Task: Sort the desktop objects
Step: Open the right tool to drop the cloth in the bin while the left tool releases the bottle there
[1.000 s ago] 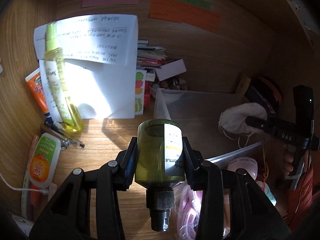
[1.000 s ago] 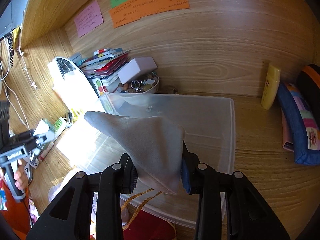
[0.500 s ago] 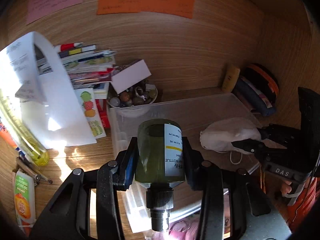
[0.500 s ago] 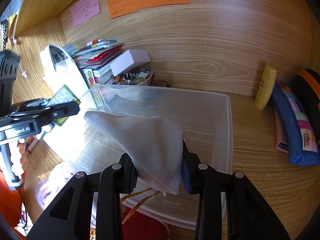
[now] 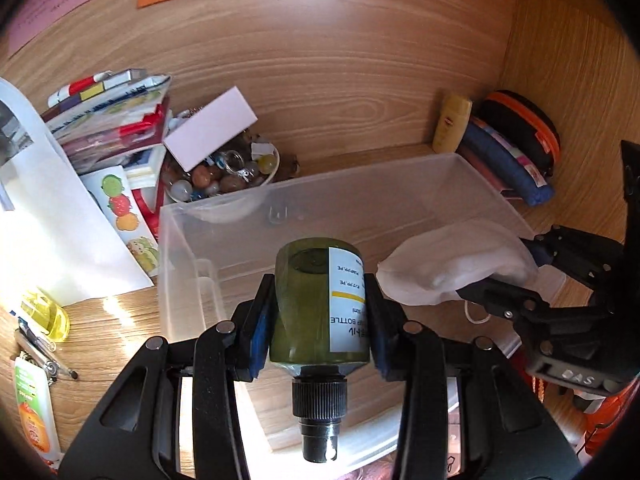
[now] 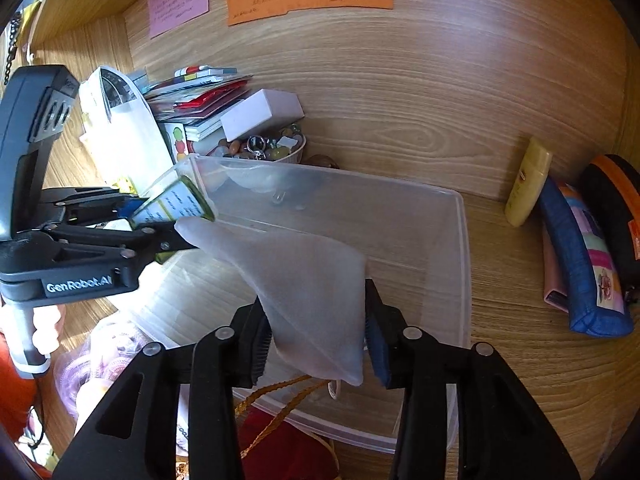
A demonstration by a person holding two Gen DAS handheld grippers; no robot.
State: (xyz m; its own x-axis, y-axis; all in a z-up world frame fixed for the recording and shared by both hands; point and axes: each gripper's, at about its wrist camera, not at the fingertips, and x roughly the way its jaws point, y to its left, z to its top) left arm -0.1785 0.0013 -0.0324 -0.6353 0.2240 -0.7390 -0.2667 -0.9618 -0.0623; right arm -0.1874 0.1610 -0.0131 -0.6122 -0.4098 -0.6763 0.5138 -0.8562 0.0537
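Fingers [image 5: 256,332] of the left gripper [image 5: 319,322] are clamped on an olive-green pump bottle [image 5: 318,304], which is held lengthwise between the pads with its black threaded neck turned back toward the camera and its white label facing up and to the right. Ahead of and below these fingers a clear plastic bin [image 5: 180,240] is seen. Beyond the bin's far left corner a bowl of beads and rings [image 5: 224,178] is set, with a white box [image 5: 210,134] leaning over it and a stack of booklets [image 5: 108,120] to its left.

Between the pads of the right gripper [image 6: 316,332] a white cloth pouch [image 6: 304,280] is pinched, its free corner stretched forward and to the left above the same bin [image 6: 460,272]. That corner lies just beside the left gripper's fingertips and the bottle's base. To the right of the right fingers, a yellow tube [image 6: 528,182] and a blue pencil case [image 6: 580,268] are leaned against the wooden back wall.
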